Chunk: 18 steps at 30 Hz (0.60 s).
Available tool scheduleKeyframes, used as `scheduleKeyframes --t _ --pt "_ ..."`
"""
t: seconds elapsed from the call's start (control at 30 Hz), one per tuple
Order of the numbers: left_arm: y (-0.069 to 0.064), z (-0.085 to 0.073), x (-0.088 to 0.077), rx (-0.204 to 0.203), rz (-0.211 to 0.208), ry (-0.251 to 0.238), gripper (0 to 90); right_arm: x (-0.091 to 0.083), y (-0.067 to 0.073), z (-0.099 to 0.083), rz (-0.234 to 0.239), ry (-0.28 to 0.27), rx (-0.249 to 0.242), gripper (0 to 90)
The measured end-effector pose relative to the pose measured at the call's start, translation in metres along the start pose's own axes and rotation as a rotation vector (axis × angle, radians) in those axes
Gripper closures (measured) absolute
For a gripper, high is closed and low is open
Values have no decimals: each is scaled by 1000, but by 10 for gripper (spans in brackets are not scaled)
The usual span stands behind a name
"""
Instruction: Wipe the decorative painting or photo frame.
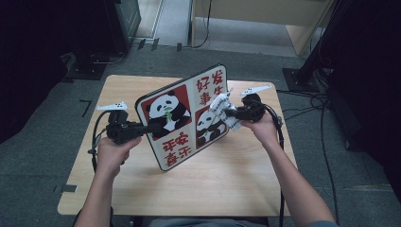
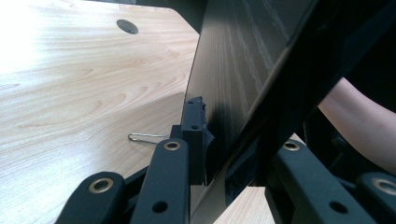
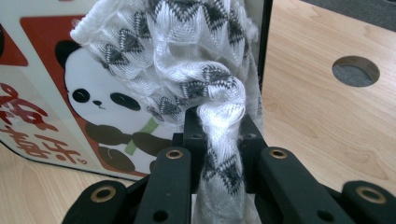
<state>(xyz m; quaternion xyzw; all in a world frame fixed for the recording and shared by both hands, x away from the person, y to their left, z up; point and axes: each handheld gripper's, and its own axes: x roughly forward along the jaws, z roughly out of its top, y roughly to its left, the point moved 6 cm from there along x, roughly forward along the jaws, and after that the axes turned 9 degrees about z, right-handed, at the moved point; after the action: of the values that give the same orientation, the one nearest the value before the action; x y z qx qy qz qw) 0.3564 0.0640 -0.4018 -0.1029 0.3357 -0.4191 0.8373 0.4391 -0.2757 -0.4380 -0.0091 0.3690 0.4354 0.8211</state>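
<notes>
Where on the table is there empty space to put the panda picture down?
The widest bare wood is the table's near strip, between the panda board and the person's edge. The far-left corner behind the left gripper is bare too. The middle is crowded: the tilted board, and the right gripper pressing its cloth against it.

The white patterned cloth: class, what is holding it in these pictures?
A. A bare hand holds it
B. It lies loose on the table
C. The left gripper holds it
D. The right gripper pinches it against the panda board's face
D: the right gripper has its jaws closed on the cloth, which is bunched against the panda board.
</notes>
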Motion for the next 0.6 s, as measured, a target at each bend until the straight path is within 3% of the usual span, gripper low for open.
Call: scheduleKeyframes --t 0.37,0.6 --pt "1 -1 -1 -4 -2 6 757 8 -4 -18 -2 20 21 807" --pt "2 -1 -1 -21 -25 6 743 14 -7 -30 -6 31 32 805"
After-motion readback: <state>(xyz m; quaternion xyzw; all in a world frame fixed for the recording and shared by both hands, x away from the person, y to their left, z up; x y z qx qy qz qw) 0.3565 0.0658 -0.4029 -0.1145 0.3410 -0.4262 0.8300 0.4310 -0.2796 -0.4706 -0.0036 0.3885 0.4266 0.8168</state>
